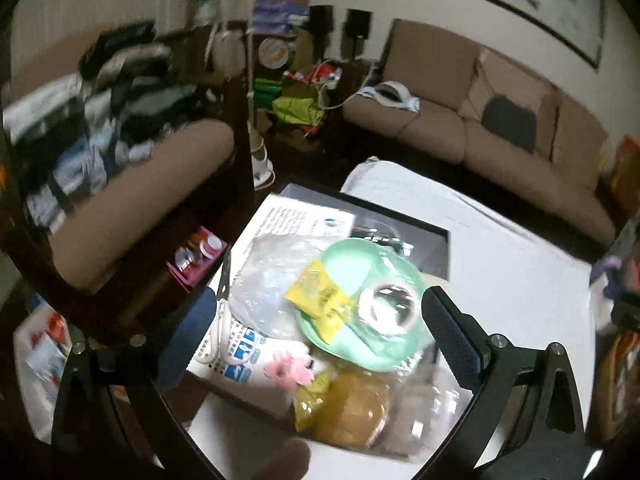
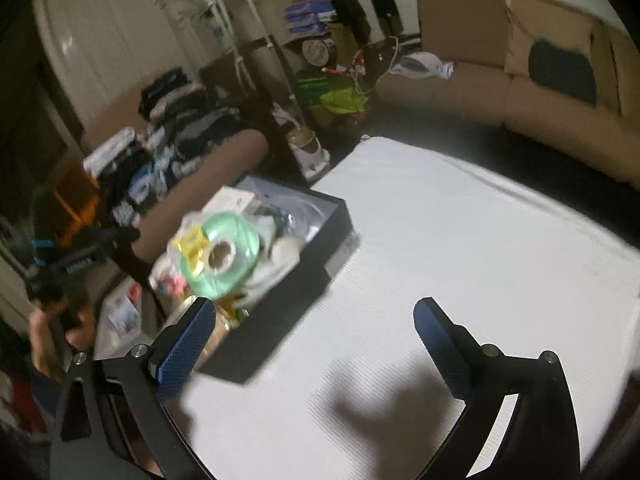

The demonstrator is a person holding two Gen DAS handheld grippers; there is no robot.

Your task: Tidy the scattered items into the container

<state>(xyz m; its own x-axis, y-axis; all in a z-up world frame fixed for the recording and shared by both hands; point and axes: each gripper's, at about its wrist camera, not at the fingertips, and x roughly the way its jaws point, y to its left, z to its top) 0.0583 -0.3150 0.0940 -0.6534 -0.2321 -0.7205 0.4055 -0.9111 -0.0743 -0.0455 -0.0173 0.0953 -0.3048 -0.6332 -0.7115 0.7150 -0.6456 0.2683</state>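
A black open box (image 1: 434,246) stands on the white table and is heaped with items. On top lies a green plate (image 1: 344,346) with a tape roll (image 1: 390,310) and a yellow packet (image 1: 320,298) on it. A clear bag (image 1: 268,280), a pink flower (image 1: 290,368) and an amber bag (image 1: 348,404) lie around it. My left gripper (image 1: 320,328) is open and empty just above the heap. My right gripper (image 2: 314,330) is open and empty over bare table, to the right of the box (image 2: 320,248); the green plate (image 2: 236,256) shows at its left.
The white table (image 2: 460,240) stretches right of the box. A brown sofa (image 1: 500,140) runs along the back wall. A second sofa with piled clothes (image 1: 100,128) stands at the left. A pink bin (image 1: 196,258) sits by the table's left edge.
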